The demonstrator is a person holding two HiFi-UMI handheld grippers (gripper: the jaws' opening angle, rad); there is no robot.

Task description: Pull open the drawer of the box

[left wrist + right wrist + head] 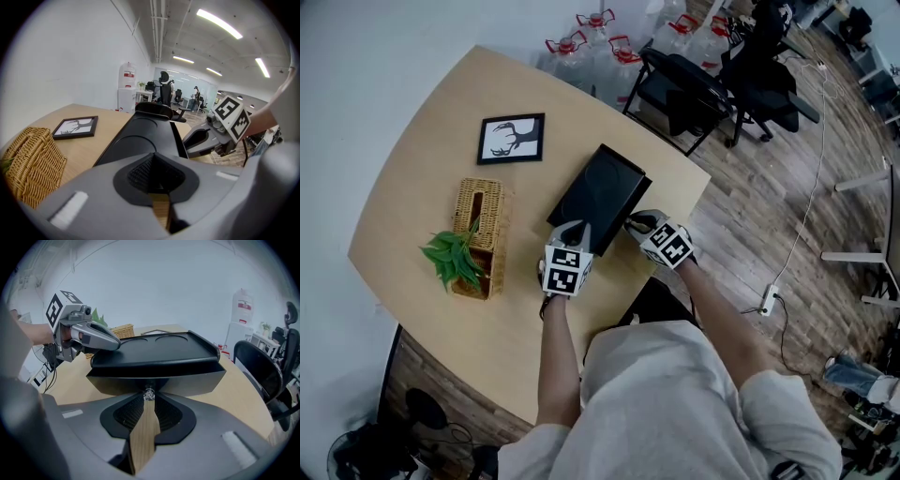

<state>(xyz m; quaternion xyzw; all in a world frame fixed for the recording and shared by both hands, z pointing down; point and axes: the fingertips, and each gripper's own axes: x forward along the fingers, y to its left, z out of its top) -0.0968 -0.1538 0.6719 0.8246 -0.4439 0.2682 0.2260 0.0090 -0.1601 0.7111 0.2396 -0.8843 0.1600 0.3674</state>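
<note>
Two grippers work at the table's (441, 103) near edge. The right gripper (148, 400) is clenched on the drawer's (187, 379) one small clear knob (149, 393). The left gripper (153, 157) has its jaws pressed together on nothing, with its tip resting on the top near corner of the one black box (600, 197). Left of the box stands one basket (480, 211) holding one plant (450, 258). Past it lies one framed picture (512, 139). Beyond the table are three red-handled jugs (596, 23) and two black chairs (680, 89).

No lettering can be read anywhere: the red label (127, 74) on the white water dispenser (126, 96), upper middle of the left gripper view, is too small.
</note>
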